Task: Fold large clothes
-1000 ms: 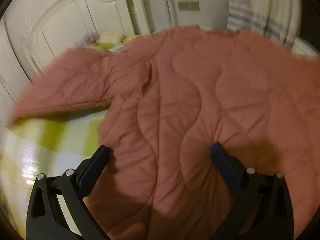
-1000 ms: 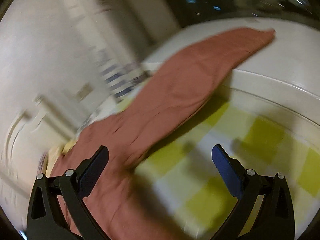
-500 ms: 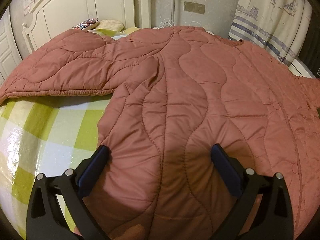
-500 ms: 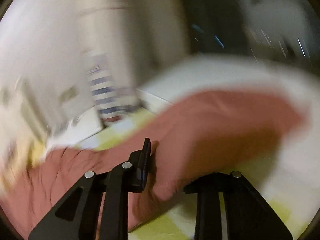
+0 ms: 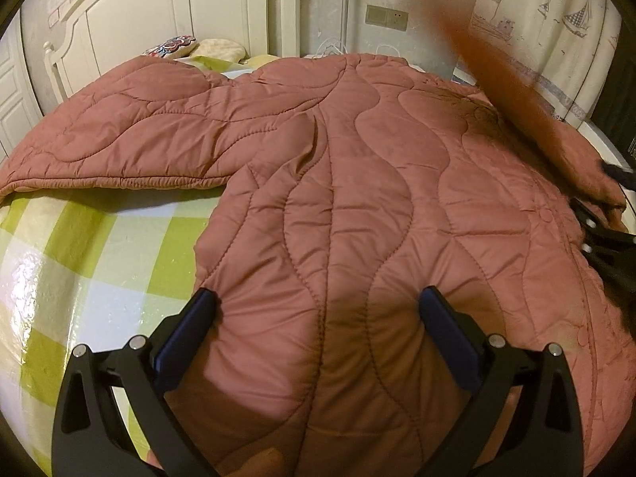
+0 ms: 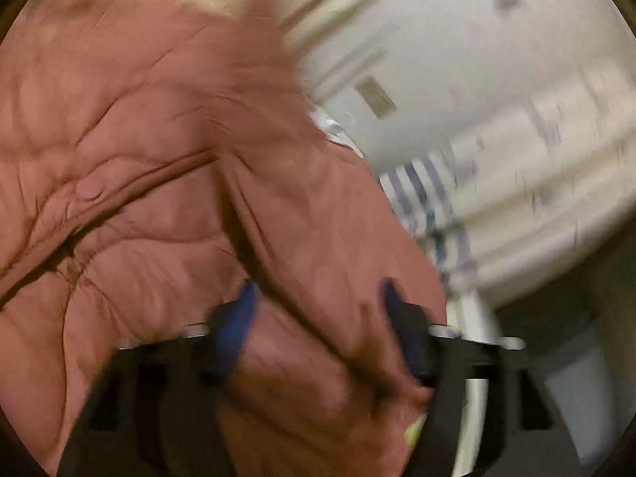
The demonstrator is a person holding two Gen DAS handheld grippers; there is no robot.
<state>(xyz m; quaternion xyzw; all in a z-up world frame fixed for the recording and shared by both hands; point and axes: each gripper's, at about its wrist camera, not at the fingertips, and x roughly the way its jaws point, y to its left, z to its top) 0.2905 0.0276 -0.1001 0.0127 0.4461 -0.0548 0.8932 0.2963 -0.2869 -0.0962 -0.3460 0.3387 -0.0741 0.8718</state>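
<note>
A quilted pink jacket (image 5: 338, 167) lies spread on the bed, one sleeve (image 5: 119, 139) stretched out to the left. My left gripper (image 5: 318, 310) is open over the near hem, its blue pads (image 5: 190, 330) resting on the fabric. The other sleeve (image 5: 501, 67) is a blur in the air at upper right. My right gripper (image 5: 596, 190) shows at the right edge beside that sleeve. In the blurred right wrist view the right gripper (image 6: 318, 318) has its jaws opening, and a thick fold of the sleeve (image 6: 326, 246) lies between them.
Green-and-white checked sheet (image 5: 79, 246) covers the bed to the left of the jacket. A white headboard (image 5: 179, 8) and pillows (image 5: 214, 47) stand at the far end. A curtain with sailboats (image 5: 556, 20) hangs at the right, with a wall socket (image 5: 387, 18) beside it.
The right gripper shut on the far sleeve, swung it up over the jacket, and now stands wider apart. The sleeve is now airborne in the left view. The left gripper stayed put.
</note>
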